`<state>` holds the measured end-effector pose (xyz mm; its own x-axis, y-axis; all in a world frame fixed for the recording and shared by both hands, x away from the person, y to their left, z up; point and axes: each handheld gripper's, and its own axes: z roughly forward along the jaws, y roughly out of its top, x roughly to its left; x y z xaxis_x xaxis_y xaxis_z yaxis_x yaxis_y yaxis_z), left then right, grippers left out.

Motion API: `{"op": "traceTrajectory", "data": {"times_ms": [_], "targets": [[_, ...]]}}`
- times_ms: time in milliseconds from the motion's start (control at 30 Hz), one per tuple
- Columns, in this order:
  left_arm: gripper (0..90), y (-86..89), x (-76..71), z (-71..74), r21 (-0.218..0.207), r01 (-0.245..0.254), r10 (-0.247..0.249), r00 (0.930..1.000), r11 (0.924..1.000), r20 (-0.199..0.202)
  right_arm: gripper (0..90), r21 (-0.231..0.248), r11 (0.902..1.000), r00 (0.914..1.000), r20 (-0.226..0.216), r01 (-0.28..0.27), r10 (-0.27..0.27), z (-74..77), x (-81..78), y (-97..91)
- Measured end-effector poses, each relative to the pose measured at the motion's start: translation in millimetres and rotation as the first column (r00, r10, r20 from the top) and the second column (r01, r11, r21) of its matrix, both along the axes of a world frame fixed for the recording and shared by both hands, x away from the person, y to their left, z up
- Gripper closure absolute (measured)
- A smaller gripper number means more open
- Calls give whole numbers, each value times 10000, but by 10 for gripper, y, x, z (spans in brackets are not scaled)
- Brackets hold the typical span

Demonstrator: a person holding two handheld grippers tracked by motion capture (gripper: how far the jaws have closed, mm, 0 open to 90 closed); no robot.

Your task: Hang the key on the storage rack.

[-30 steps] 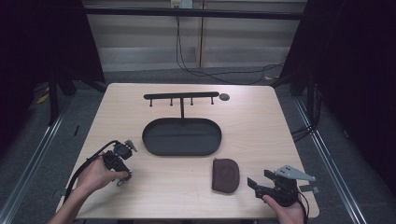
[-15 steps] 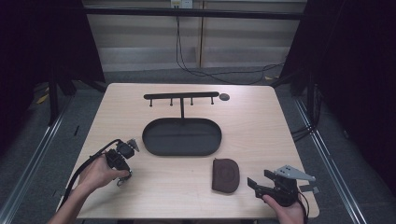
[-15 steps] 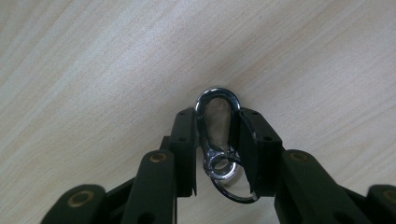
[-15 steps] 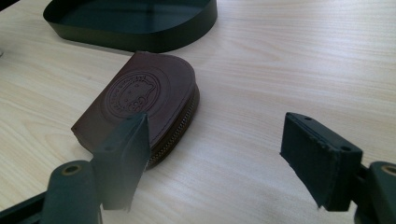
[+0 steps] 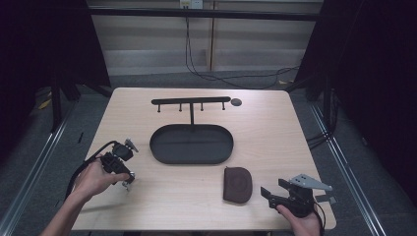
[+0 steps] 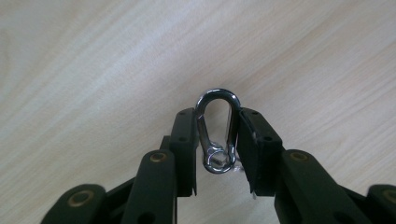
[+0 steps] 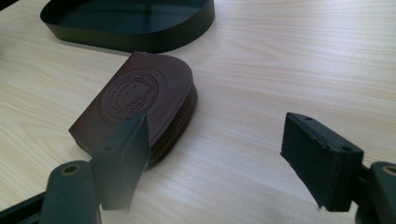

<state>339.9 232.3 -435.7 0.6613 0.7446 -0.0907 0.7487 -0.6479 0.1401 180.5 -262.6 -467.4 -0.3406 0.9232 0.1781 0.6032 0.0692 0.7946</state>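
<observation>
Carabiner (image 6: 217, 130) is clenched between the left gripper's (image 6: 217, 149) jaws, above the table (image 5: 275, 132) at its left side. Hanging it on the rack (image 5: 191, 101) seems left. Right gripper (image 7: 215, 158) waits released beside the brown pouch (image 7: 135, 100).

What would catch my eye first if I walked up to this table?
Probably the shiny silver metal snap hook pinched in the left gripper over the pale wooden table. Next, the dark oval metal tray with its hook rail mid-table, and the brown embossed leather zip pouch before the open right gripper.
</observation>
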Motion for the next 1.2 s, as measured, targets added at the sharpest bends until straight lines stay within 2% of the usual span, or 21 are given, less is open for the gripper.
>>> {"op": "traceTrajectory", "data": {"times_ms": [133, 567, 1200], "targets": [[685, 25, 5, 85, -185, -6, 8, 9999, 9998, 115, 235, -4, 10000, 10000, 4, 6, -6, -1, 1, 1], [685, 0, 29, 335, -238, 105, -98, 9995, 9997, 299, 234, -7, 10000, 10000, -27, 13, -13, -2, 2, 1], [686, -77, 82, 738, -102, 277, -270, 9973, 9996, 680, 233, 50, 10000, 10000, -42, 40, -39, -2, 2, -5]]}}
